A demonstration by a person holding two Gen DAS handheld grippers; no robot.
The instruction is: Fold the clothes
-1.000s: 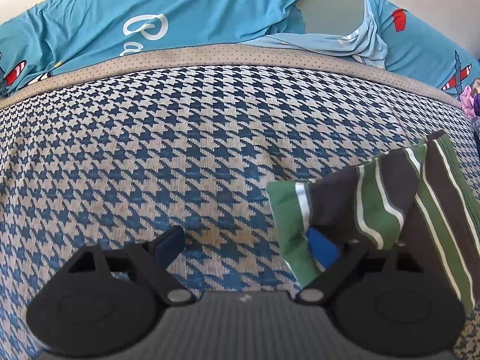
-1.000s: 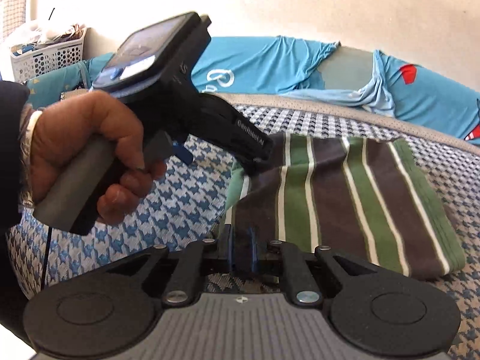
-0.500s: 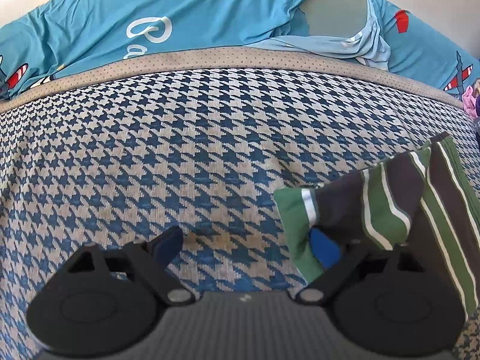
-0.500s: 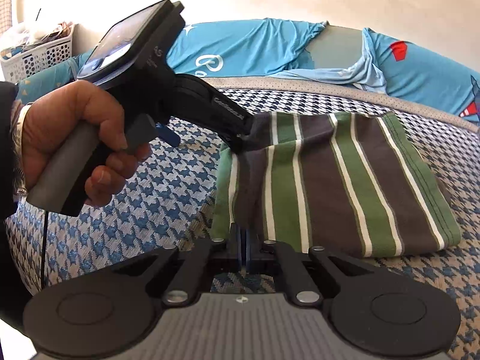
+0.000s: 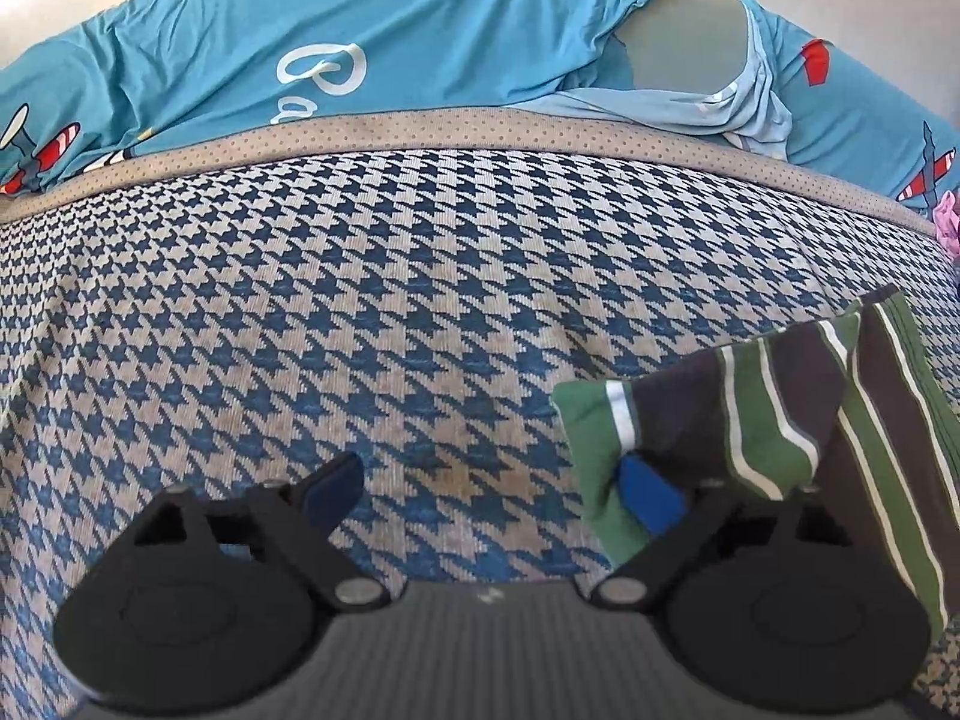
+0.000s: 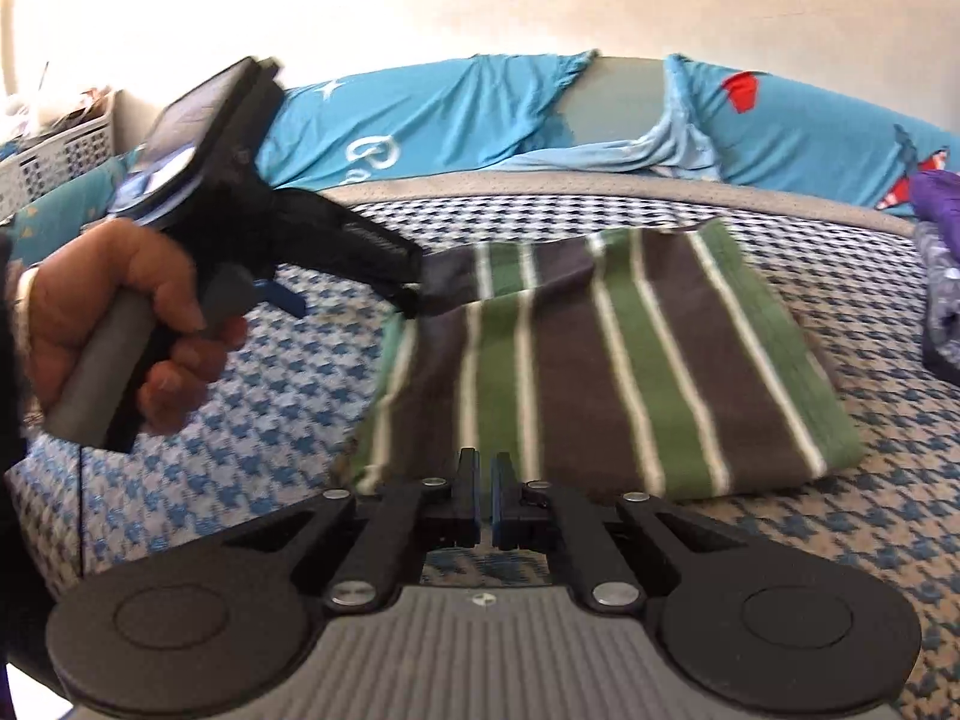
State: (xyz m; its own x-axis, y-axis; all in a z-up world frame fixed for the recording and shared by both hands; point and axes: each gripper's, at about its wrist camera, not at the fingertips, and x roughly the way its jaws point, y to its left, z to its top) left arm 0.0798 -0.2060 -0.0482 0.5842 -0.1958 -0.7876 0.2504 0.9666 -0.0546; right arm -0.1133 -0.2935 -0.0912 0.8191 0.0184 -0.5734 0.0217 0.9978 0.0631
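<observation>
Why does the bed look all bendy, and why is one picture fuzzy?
Left wrist view: the fisheye lens bows the houndstooth bedcover into a hump, sharp. Right wrist view: the striped cloth and hand are smeared by motion blur; the wall glares white.

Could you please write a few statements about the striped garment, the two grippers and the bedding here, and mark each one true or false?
1. The striped garment lies on a houndstooth cover. True.
2. The left gripper has its jaws wide apart. True.
3. The right gripper is wide open. False: its jaws are shut.
4. The garment is plain red. False: it is green and dark brown with white stripes.
5. Blue printed bedding lies beyond the cover. True.
</observation>
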